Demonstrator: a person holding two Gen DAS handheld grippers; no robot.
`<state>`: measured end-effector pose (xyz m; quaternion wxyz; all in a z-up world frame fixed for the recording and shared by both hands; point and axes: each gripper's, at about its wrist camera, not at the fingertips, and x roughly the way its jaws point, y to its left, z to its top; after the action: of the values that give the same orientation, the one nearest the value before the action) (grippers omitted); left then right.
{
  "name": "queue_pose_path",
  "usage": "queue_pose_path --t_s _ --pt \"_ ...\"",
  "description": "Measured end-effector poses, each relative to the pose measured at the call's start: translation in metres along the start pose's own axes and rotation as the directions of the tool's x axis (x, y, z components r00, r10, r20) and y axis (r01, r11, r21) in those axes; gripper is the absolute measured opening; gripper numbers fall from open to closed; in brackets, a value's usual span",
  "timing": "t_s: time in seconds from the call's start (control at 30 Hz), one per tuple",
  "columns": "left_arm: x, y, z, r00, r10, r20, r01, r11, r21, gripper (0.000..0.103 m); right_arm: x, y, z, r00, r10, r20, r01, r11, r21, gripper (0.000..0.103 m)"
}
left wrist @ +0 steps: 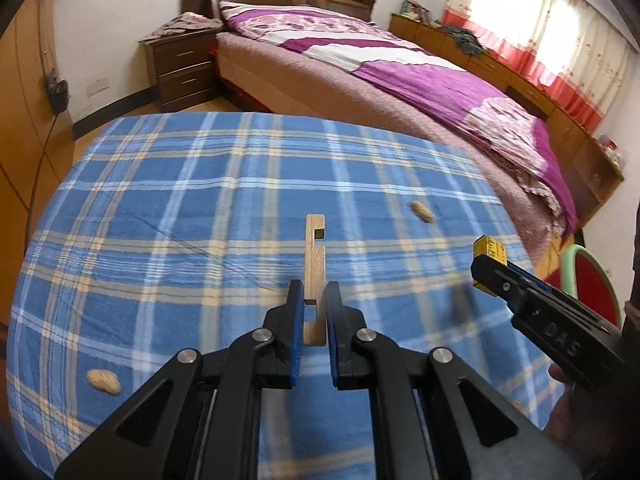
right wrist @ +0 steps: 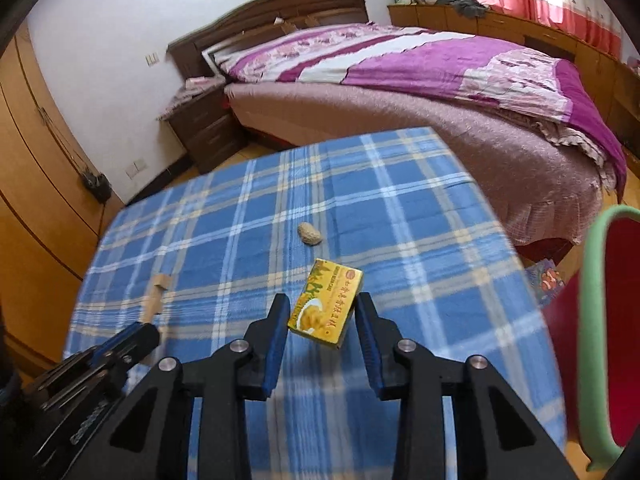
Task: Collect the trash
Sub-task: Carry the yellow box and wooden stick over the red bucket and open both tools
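Red bin (right wrist: 612, 320) cut off by edge

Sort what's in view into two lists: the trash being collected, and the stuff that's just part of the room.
Trash for the job:
- wooden strip, clamped in the left gripper
- yellow box, between the right gripper fingers
- two peanut shells on the plaid cloth

Just lying about:
- bed
- nightstand
- red bin

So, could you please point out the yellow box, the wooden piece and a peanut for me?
yellow box (right wrist: 326, 306): right wrist view, printed top face.
wooden piece (left wrist: 314, 256): left wrist view, middle of strip.
peanut (right wrist: 309, 233): right wrist view, shell centre.
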<state>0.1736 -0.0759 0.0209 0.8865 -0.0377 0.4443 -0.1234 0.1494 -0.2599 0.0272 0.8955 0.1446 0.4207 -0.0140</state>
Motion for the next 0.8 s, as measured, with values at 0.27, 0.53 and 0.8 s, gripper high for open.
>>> queue_pose_path --t_s 0.27,0.53,0.8 --pt "-0.026 -0.053 -0.008 0.993 -0.117 0.004 0.117 0.989 0.093 0.010 -0.068 -0.041 -0.018 0.996 -0.017 0.085 0.010 0.997 0.077 0.037" --pt "-0.040 -0.109 -0.021 0.982 -0.188 -0.016 0.187 0.964 0.191 0.010 -0.118 -0.095 -0.039 0.987 -0.088 0.132 0.064 0.983 0.174 0.037" --pt "-0.043 -0.164 -0.034 0.972 -0.232 -0.049 0.236 0.927 0.292 0.010 -0.148 -0.149 -0.060 0.975 -0.157 0.154 0.112 0.957 0.269 0.037"
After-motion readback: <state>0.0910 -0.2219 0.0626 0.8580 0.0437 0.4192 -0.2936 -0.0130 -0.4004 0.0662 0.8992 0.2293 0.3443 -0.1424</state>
